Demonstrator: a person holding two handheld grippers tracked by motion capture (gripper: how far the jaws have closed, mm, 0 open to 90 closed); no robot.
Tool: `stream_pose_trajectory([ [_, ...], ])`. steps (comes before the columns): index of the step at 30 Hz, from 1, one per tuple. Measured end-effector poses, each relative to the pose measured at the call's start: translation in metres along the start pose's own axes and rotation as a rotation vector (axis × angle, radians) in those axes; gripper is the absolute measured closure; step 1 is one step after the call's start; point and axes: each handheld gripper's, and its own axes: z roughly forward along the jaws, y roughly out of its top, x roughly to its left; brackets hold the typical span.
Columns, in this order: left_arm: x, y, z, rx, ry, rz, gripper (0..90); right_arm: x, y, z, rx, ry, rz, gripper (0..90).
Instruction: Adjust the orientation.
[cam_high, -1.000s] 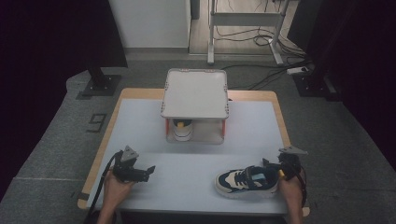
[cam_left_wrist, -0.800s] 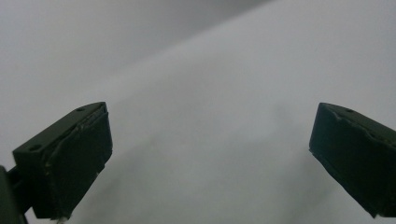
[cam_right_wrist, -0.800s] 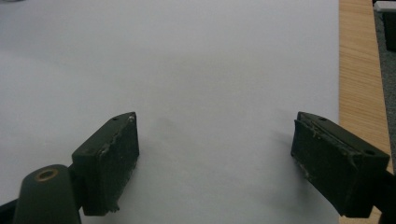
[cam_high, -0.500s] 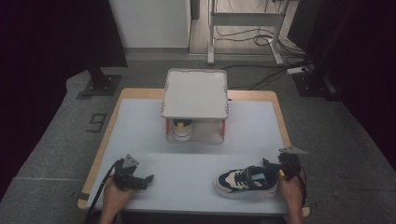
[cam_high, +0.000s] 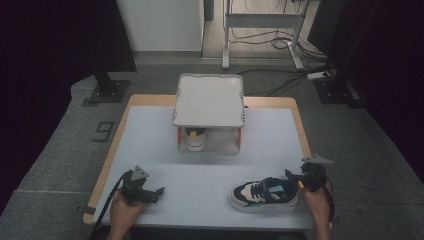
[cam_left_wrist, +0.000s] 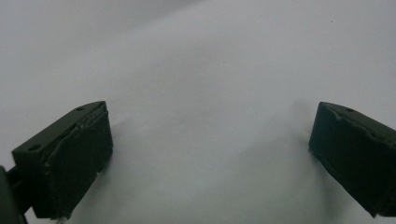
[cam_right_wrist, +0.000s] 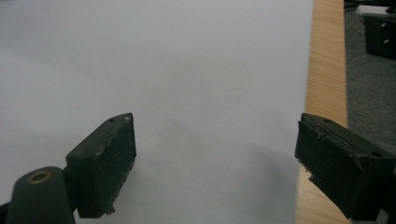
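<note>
A dark blue, cream and white sneaker (cam_high: 265, 194) lies on its sole at the front right of the white table mat (cam_high: 150, 140), toe to the left. My right gripper (cam_high: 302, 177) is just beside its heel, apart from it. In the right gripper view the right gripper (cam_right_wrist: 215, 140) stands open over bare mat. My left gripper (cam_high: 158, 192) rests at the front left with its jaws pointing right. The left gripper (cam_left_wrist: 210, 126) is open with nothing between its jaws. A second shoe (cam_high: 195, 138), white with yellow, stands under a small raised shelf (cam_high: 209, 100).
The shelf has a white tray top on orange legs and sits at the middle back of the table. The table's wooden edge (cam_right_wrist: 327, 70) runs close along the right gripper's right side. Cables and dark stands lie on the floor beyond the table.
My left gripper has pulled back toward the front edge of the table and settled there. The right gripper and the sneaker have stayed put.
</note>
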Motion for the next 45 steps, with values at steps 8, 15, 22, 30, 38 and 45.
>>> stream_pose_trajectory([
  [8,0.0,0.0,0.0,0.0,0.0,0.0,0.0,-0.018,-0.005,-0.047,-0.025,0.046,0.006,12.0],
  [15,0.0,0.0,0.0,0.0,0.0,0.001,0.0,-0.012,-0.023,-0.083,-0.023,0.094,-0.019,10.4],
  [22,0.0,0.0,0.0,-0.001,0.001,0.001,0.0,0.008,-0.039,-0.104,-0.044,0.188,-0.053,3.7],
  [30,0.0,0.0,0.0,-0.001,0.001,0.001,0.0,0.038,-0.036,-0.089,-0.044,0.308,-0.147,0.0],
  [38,0.0,0.0,0.0,-0.001,0.001,0.002,0.0,0.057,-0.031,-0.067,-0.017,0.359,-0.24,0.0],
  [45,0.0,0.0,0.0,-0.001,0.001,0.002,0.0,0.062,-0.038,-0.08,0.0,0.369,-0.254,3.5],
])
